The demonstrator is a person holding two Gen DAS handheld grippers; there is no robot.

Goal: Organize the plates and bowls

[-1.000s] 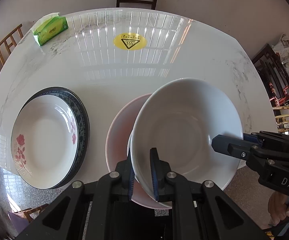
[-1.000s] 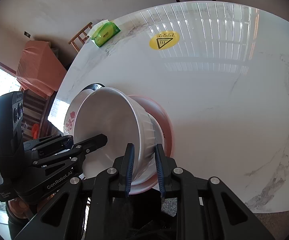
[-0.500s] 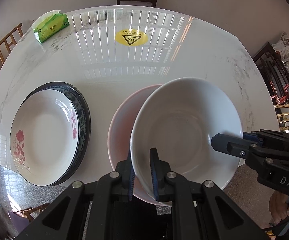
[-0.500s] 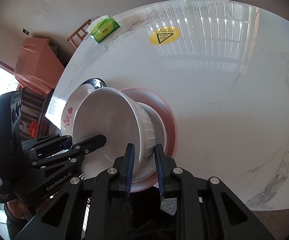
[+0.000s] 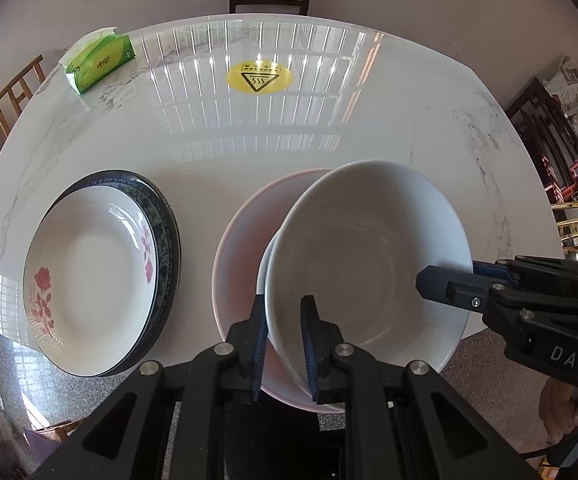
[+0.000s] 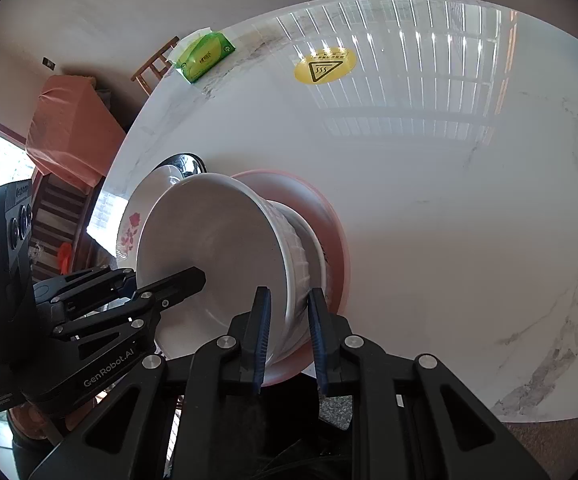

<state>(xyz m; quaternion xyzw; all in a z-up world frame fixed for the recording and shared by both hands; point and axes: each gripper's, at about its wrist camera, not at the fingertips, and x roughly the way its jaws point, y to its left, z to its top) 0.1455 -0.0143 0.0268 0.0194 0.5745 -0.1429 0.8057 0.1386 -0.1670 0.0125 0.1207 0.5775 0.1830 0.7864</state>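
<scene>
The white bowl (image 5: 365, 256) is held tilted over the pink plate (image 5: 245, 248), its lower edge sunk toward the plate's near side and its far rim raised, so that the mouth is turned toward the left wrist camera; whether the foot already touches the plate cannot be told. The bowl's rim is pinched at two places: by the left gripper (image 5: 283, 344) at the near-left edge, with one pad inside and one outside the wall, and by the right gripper (image 6: 287, 336) at the near-right edge, its jaws narrowed onto the ribbed wall. Both grippers are pointed steeply downward from the table's near edge, with the plate lying directly ahead of and beneath them. The coming move is judged to turn on this tilt: the raised far rim would have to be lowered until the bowl sits level and centred on the plate. The stacked floral plate (image 5: 89, 276) on its dark-rimmed plate (image 5: 165, 216) is seen just to the left of the pink plate, apart from it, on the white marble table (image 5: 289, 140).
</scene>
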